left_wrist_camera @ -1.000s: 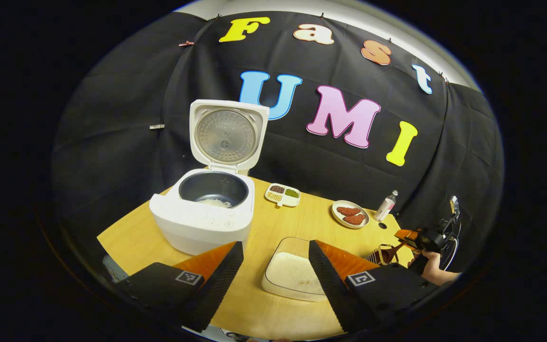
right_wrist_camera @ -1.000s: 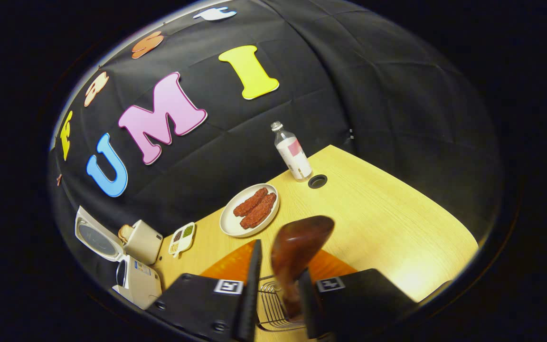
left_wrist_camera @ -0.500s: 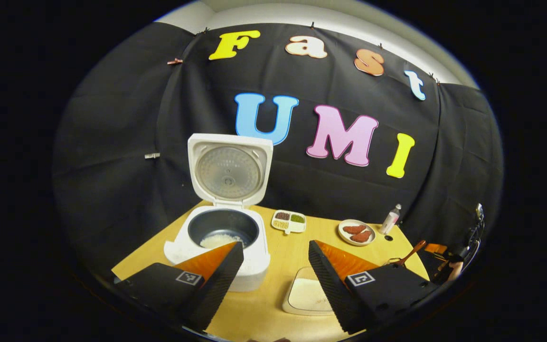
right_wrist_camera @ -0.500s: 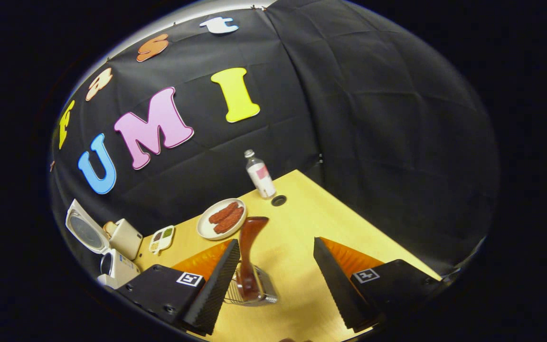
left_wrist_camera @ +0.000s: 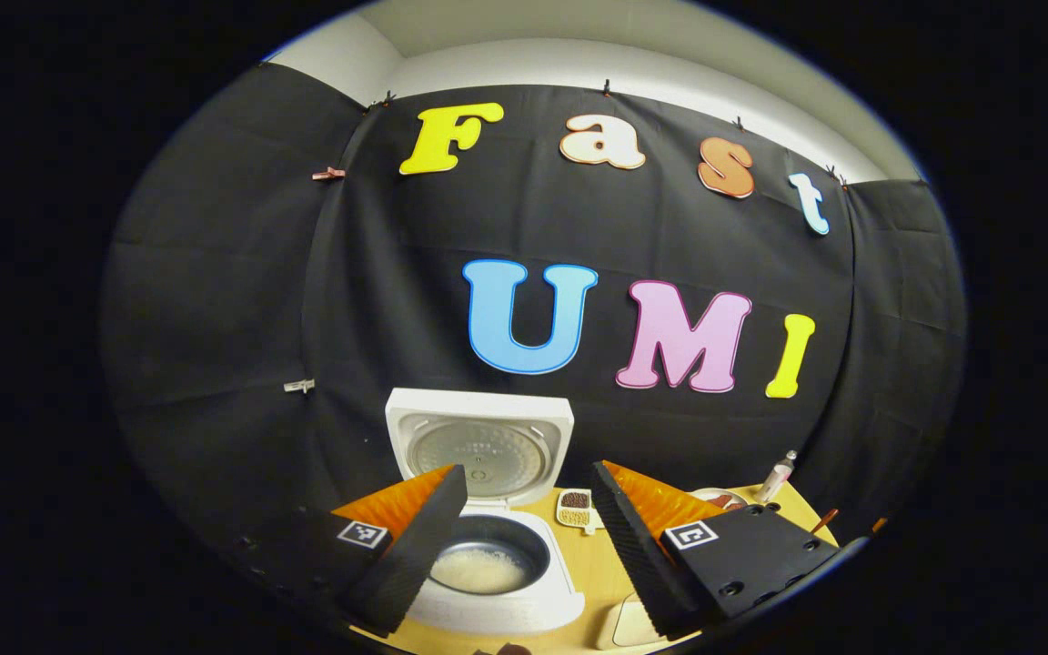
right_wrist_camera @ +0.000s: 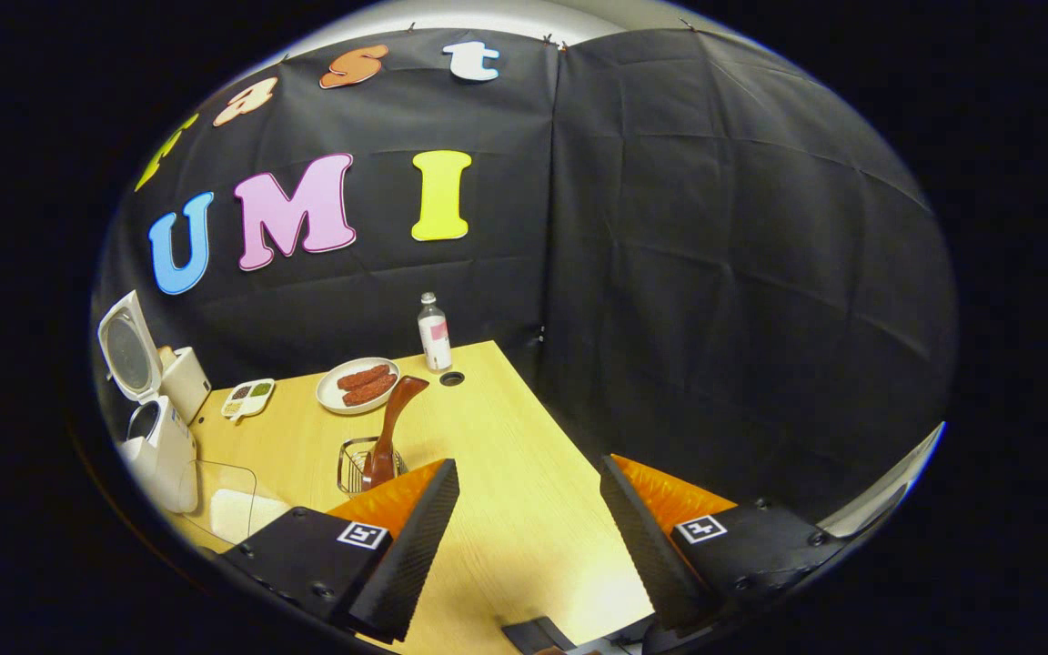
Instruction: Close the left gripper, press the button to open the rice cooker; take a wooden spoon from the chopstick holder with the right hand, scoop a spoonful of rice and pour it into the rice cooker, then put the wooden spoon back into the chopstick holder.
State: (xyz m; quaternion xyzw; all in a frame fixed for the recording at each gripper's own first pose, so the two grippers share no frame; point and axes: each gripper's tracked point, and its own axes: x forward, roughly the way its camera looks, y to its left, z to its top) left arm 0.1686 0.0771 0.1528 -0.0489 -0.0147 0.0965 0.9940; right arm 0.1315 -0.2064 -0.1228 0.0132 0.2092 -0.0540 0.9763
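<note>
The white rice cooker stands open with its lid upright and some rice in the dark pot. My left gripper hangs open in front of it, holding nothing. In the right gripper view the cooker sits at the far left. The wooden spoon stands bowl-up in the wire chopstick holder, leaning right. My right gripper is open and apart from the spoon, to the right of the holder and nearer to me.
A clear container of rice lies beside the cooker on the wooden table. Farther back are a divided dish of beans, a plate of red food, a bottle and a cable hole.
The right gripper let go of the spoon in the holder, opened and drew back. The left gripper view tilted upward, so the cooker dropped low in it.
</note>
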